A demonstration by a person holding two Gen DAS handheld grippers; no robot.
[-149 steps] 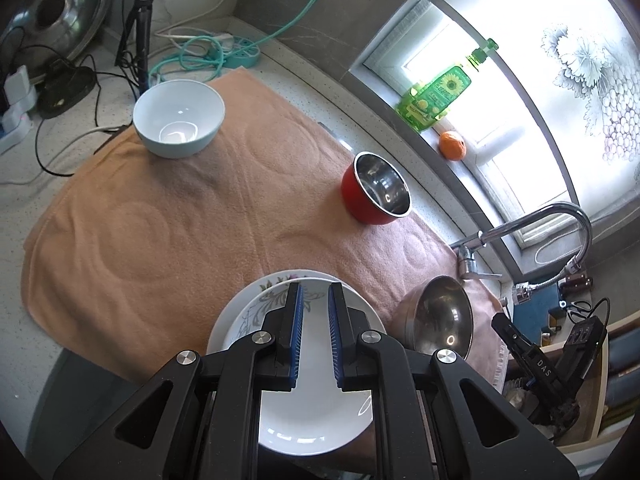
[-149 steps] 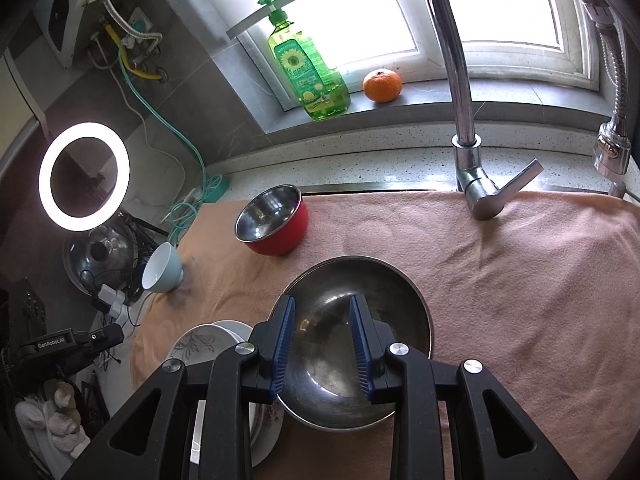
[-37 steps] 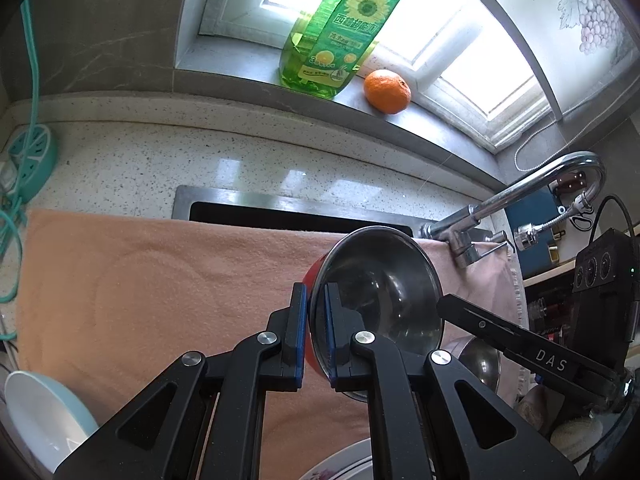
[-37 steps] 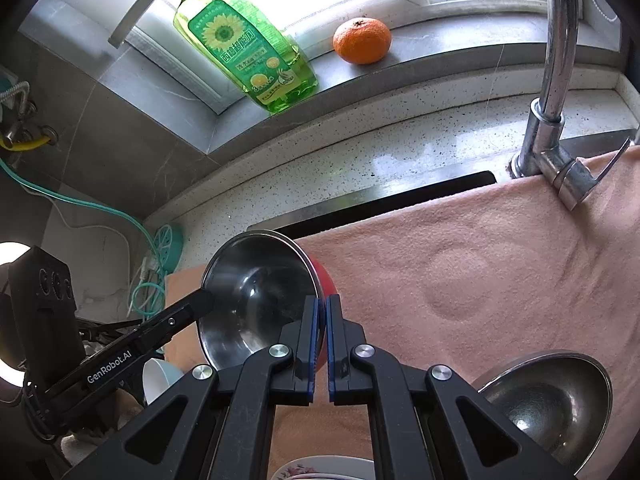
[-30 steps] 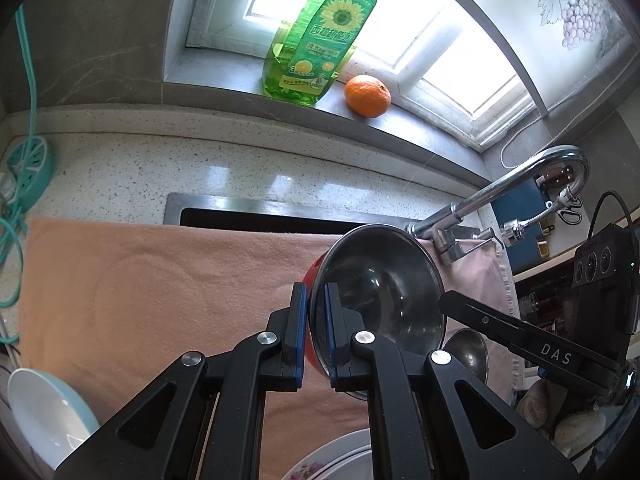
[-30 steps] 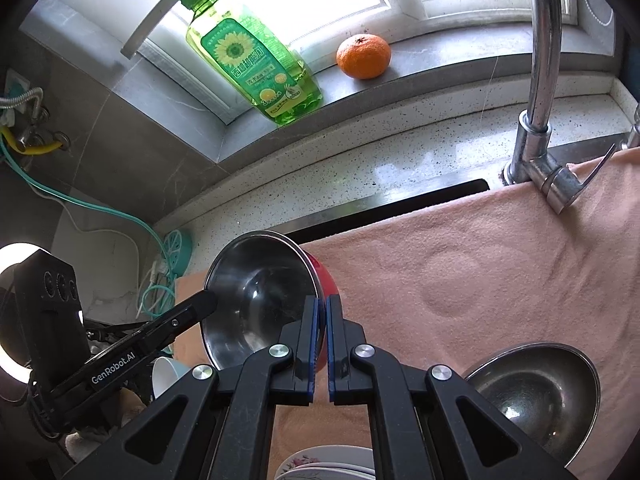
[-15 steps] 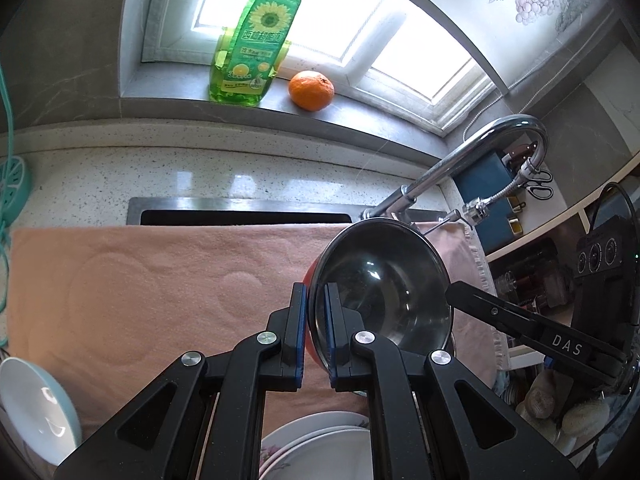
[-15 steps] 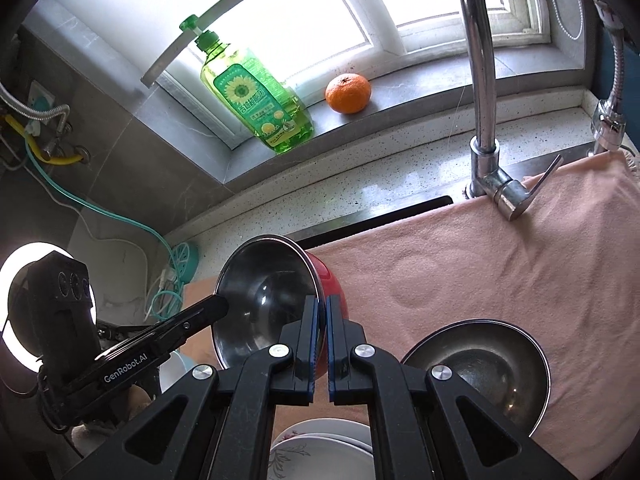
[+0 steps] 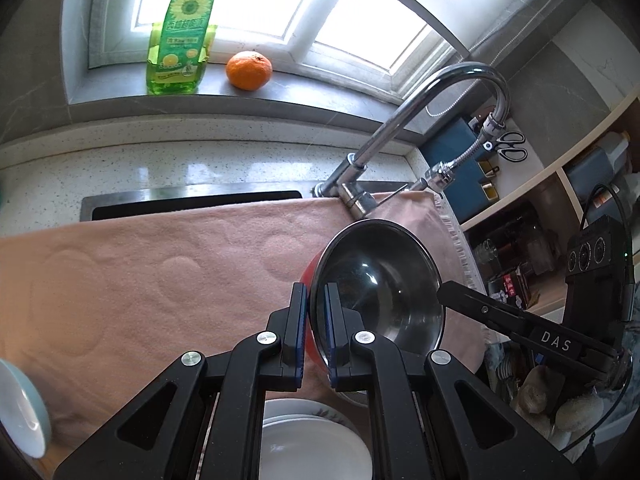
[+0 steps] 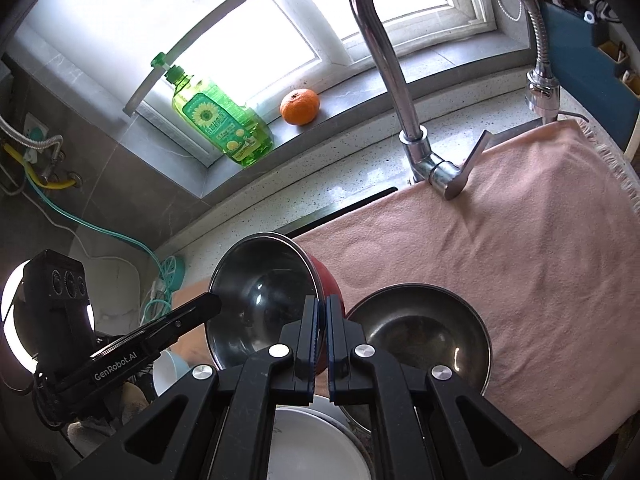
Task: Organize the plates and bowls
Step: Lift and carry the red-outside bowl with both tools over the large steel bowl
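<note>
Both claws, left (image 9: 316, 320) and right (image 10: 321, 330), pinch red bowl (image 10: 276, 300) by opposite rims; uneven lift could tip it onto steel bowl (image 10: 420, 328).

A speckled stone countertop (image 10: 352, 184) carries a pink towel (image 10: 540, 248) spread beside the faucet (image 10: 424, 152), with a steel bowl (image 10: 420, 332) and stacked white plates (image 10: 316, 448) resting on the cloth
</note>
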